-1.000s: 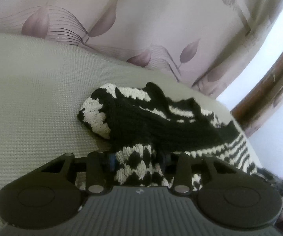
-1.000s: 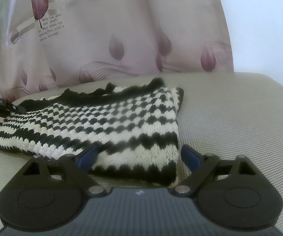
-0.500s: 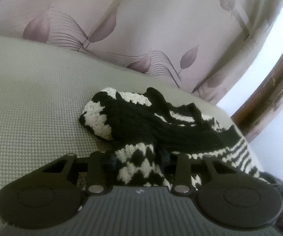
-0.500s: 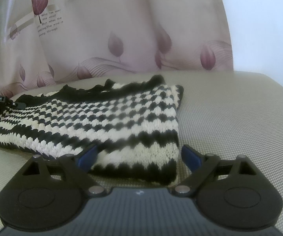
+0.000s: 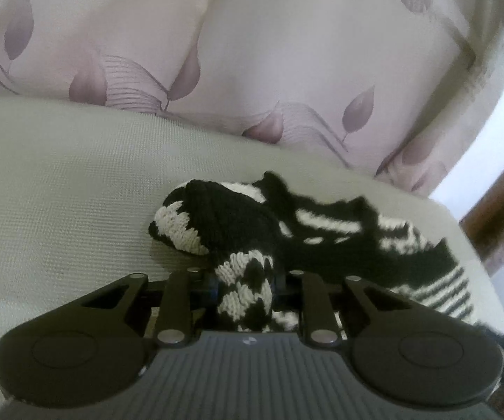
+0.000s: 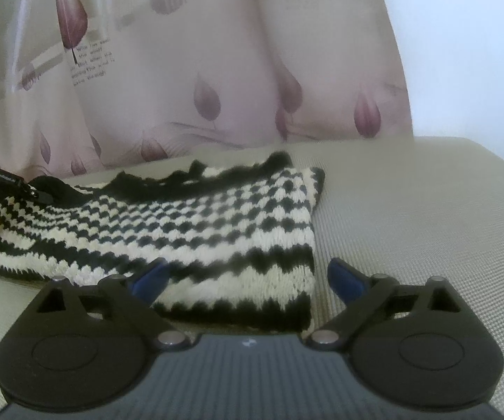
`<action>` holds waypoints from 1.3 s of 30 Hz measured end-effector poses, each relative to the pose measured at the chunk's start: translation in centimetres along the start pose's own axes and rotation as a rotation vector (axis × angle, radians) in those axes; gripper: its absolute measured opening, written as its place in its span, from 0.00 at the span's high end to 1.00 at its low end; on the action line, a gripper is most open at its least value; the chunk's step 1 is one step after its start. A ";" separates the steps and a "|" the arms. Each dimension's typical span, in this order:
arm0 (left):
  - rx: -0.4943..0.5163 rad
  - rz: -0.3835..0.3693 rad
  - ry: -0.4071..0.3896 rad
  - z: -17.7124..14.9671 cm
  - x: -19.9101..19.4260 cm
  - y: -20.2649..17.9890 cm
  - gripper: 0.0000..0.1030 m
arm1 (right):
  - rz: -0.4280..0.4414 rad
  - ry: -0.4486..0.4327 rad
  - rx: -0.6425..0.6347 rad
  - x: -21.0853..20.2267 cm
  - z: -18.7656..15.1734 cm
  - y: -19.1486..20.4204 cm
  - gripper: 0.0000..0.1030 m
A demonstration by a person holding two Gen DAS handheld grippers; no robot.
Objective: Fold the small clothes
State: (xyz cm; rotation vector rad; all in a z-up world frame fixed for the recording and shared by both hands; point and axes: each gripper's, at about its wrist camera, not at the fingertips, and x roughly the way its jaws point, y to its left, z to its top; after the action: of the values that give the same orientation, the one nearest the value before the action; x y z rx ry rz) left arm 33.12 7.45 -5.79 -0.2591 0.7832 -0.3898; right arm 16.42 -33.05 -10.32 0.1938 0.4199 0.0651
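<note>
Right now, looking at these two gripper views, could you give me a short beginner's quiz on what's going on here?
1. True or false: the right gripper is clamped on the knitted garment.
2. Which gripper has a bunched fold of the black-and-white knit between its fingers? A) left B) right C) neither
3. Fill in: behind the grey cushion hangs a pale curtain printed with purple ____.

Key:
1. False: its jaws stand wide and are opening, with the garment's near edge lying between them unpinched.
2. A: the left gripper is closing on the fold.
3. Leaves.
</note>
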 end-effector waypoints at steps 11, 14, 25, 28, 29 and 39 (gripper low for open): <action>-0.097 -0.089 0.002 -0.8 -0.3 -10.6 0.78 | 0.053 -0.083 0.054 -1.4 -0.1 -0.8 0.05; -0.167 -0.124 0.031 -1.8 1.3 -12.6 0.78 | 0.070 -0.105 0.067 -1.8 -0.2 -1.1 0.05; -0.446 -0.402 0.053 -4.9 5.2 -10.9 0.64 | 0.463 -0.062 0.275 -0.6 1.3 0.4 0.05; -0.449 -0.452 0.043 -5.3 5.4 -10.4 0.65 | 0.514 -0.031 0.335 1.3 2.2 1.1 0.05; -0.451 -0.462 0.031 -5.5 5.3 -10.3 0.65 | 0.525 -0.024 0.350 1.8 2.3 1.3 0.05; -0.473 -0.590 -0.039 -6.4 5.5 -9.4 0.55 | 0.554 0.020 0.326 6.3 4.4 3.7 0.04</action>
State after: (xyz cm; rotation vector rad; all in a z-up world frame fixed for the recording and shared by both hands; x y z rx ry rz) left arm 29.71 -3.95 -10.21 -0.9497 0.7446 -0.7487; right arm 23.90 -29.57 -8.19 0.6284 0.3854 0.5456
